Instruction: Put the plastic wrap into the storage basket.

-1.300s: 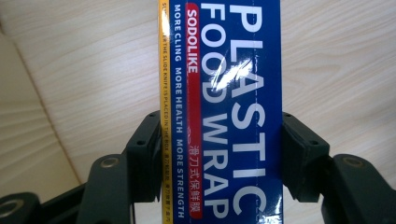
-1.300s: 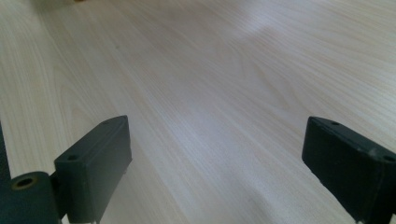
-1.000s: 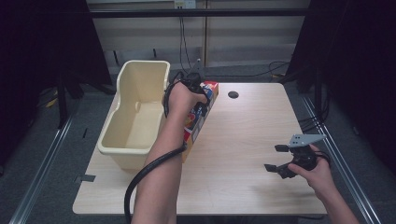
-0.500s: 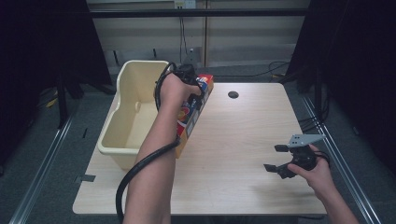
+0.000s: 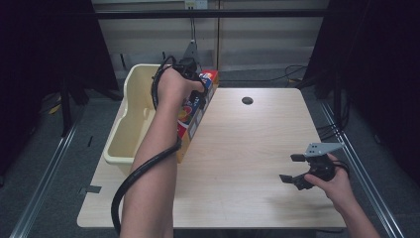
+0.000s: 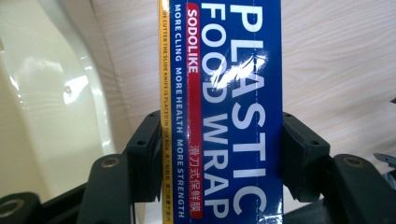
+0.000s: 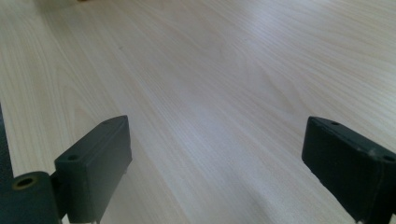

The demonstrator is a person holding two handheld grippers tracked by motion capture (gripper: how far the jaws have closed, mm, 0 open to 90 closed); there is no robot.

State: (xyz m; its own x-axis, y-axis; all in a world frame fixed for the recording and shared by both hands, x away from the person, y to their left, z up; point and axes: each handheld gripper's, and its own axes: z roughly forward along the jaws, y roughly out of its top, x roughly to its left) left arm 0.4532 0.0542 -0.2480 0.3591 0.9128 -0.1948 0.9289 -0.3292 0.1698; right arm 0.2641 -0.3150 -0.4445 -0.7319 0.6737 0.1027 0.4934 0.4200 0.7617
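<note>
1. Between the left gripper's (image 6: pixel 219 154) jaws: the box (image 6: pixel 224 93), both pads clamped on its long sides. It stands on end, tilted, at the table's (image 5: pixel 247 148) left edge, just beside the tub (image 5: pixel 133 124); can't tell whether its bottom end touches the table.
2. Right gripper (image 5: pixel 292 168): jaws spread, nothing between them, near the table's right front corner, well apart from the box.
3. Count: one box, one tub, two grippers.
4. Box look: long, narrow, blue face, white "PLASTIC FOOD WRAP", red "SODOLIKE" strip, yellow edge, red top end.
</note>
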